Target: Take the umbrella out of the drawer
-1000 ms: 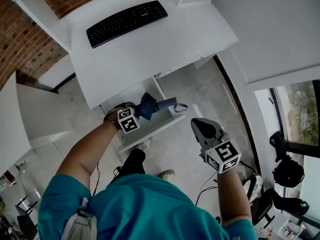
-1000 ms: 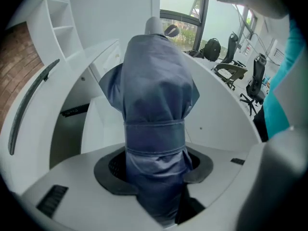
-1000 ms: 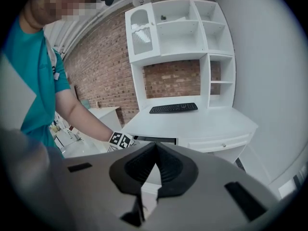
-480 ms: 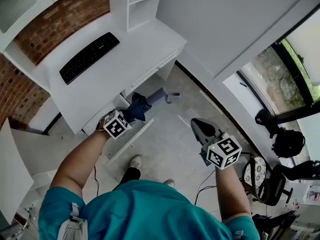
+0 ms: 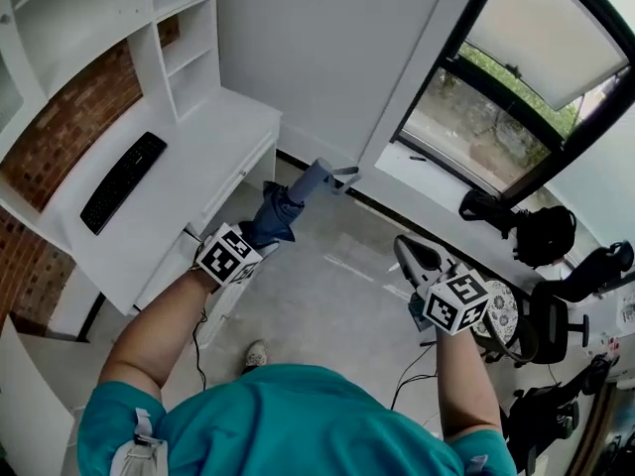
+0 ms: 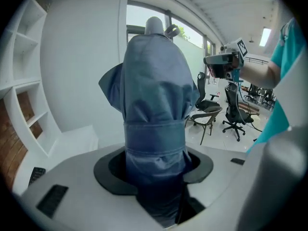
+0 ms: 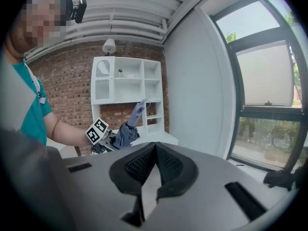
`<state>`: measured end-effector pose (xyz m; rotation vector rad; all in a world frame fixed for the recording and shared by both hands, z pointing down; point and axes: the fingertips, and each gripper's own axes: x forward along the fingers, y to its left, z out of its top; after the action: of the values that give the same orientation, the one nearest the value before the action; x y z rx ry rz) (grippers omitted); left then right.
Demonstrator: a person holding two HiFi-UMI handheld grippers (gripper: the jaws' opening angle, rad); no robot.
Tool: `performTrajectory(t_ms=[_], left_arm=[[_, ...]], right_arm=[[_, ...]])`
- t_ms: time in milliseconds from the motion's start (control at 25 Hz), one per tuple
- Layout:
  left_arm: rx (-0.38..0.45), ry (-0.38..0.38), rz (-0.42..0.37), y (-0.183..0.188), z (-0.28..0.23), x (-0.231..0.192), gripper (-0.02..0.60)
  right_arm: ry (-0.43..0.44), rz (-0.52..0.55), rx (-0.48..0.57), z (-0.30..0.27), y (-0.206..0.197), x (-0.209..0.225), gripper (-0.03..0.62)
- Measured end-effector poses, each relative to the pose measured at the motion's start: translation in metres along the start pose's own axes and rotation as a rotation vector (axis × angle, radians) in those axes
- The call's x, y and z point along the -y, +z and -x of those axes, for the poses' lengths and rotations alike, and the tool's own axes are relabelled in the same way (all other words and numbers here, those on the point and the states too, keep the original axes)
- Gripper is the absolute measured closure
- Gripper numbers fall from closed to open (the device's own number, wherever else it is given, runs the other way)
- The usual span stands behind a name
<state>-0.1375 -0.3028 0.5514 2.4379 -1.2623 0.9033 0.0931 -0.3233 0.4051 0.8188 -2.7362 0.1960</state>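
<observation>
A folded blue umbrella [image 5: 281, 213] points up and away, its grey handle [image 5: 316, 178] toward the wall. My left gripper [image 5: 262, 234] is shut on the umbrella's lower end and holds it in the air, right of the white desk [image 5: 189, 177]. In the left gripper view the umbrella [image 6: 154, 95] fills the middle, and the left gripper [image 6: 154, 166] presses it from both sides. My right gripper [image 5: 409, 254] hangs over the floor, apart from the umbrella, shut with nothing in it. In the right gripper view the right gripper [image 7: 155, 163] has its pads touching, and the umbrella [image 7: 126, 131] shows far off at the left.
A black keyboard [image 5: 124, 181] lies on the desk, below white shelves [image 5: 99, 18]. The desk's drawer is mostly hidden by my left arm. A large window [image 5: 496, 137] is at the right, with office chairs [image 5: 516, 236] and dark bags below it. Grey floor [image 5: 337, 276] lies between.
Both grippers have risen. The left one has carried the umbrella up and away from the drawer and desk. The head view has swung toward the window.
</observation>
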Motion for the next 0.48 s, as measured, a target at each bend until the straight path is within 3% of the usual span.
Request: performTrajectory(t_ms=[480], left_arm=[[0.249, -0.189, -0.153, 0.207, -0.018, 0.116, 0.348]], right_arm=[[-0.325, -0.066, 0.110, 0.191, 0.020, 0.088, 0.572]])
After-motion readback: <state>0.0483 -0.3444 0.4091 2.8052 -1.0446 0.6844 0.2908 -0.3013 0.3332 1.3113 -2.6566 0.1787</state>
